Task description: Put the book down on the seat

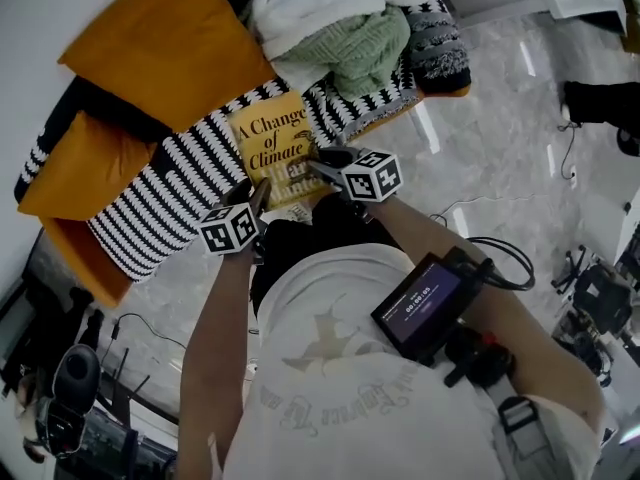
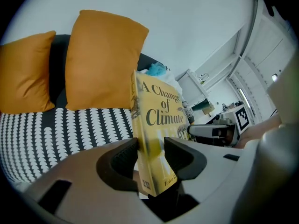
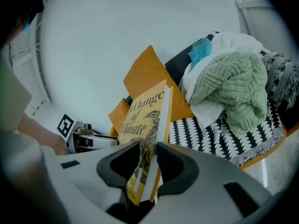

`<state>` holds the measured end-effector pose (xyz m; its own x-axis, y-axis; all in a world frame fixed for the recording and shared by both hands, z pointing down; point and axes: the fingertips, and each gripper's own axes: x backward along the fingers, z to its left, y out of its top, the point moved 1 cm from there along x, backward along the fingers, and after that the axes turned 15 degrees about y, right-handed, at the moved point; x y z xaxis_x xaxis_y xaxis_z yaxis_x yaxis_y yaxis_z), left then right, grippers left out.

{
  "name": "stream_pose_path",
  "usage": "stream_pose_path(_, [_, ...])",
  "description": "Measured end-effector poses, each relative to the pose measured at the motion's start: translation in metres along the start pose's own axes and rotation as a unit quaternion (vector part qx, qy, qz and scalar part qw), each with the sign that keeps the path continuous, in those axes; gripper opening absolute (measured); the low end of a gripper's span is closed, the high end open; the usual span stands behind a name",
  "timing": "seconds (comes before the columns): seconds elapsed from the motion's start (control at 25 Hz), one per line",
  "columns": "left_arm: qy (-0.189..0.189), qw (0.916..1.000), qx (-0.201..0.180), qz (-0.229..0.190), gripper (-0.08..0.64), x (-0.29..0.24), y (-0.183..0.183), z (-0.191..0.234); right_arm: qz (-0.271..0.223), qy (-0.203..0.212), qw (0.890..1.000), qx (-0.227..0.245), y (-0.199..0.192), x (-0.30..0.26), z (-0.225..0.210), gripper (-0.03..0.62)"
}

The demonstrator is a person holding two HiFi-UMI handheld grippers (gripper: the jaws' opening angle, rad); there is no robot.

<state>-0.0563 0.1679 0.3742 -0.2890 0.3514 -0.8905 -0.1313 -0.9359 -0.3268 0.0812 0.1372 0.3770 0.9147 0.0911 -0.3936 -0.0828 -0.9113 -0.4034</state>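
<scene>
A yellow book (image 1: 275,143) titled "A Change of Climate" is cover up over the front part of the seat (image 1: 170,198), which has a black-and-white patterned cover. My left gripper (image 1: 258,193) holds the book's near left corner, and its pads press the spine and the cover of the book (image 2: 159,120). My right gripper (image 1: 315,163) is shut on the near right edge, with the book (image 3: 147,120) clamped between its pads. In the gripper views the left gripper (image 2: 150,155) and the right gripper (image 3: 148,160) face each other. Whether the book touches the seat I cannot tell.
Two orange cushions (image 1: 170,43) (image 1: 75,163) lean at the back of the seat. A pile of white and green knitted clothes (image 1: 350,28) fills the seat's right end. Marble floor (image 1: 480,148) with cables lies to the right. Dark equipment (image 1: 80,398) stands at the lower left.
</scene>
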Motion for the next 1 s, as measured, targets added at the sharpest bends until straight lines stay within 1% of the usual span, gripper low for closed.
stream_pose_path(0.24, [0.001, 0.9997, 0.015, 0.018, 0.189, -0.014, -0.013, 0.004, 0.02, -0.002, 1.0, -0.013, -0.009, -0.005, -0.013, 0.126])
stream_pose_path(0.52, [0.005, 0.9987, 0.037, 0.035, 0.189, -0.032, -0.026, 0.021, 0.049, -0.001, 0.998, -0.025, -0.023, -0.024, -0.029, 0.126])
stream_pose_path(1.0, [0.014, 0.9948, 0.087, 0.051, 0.189, -0.069, -0.048, 0.034, 0.106, 0.003, 0.994, -0.024, -0.036, -0.045, -0.065, 0.126])
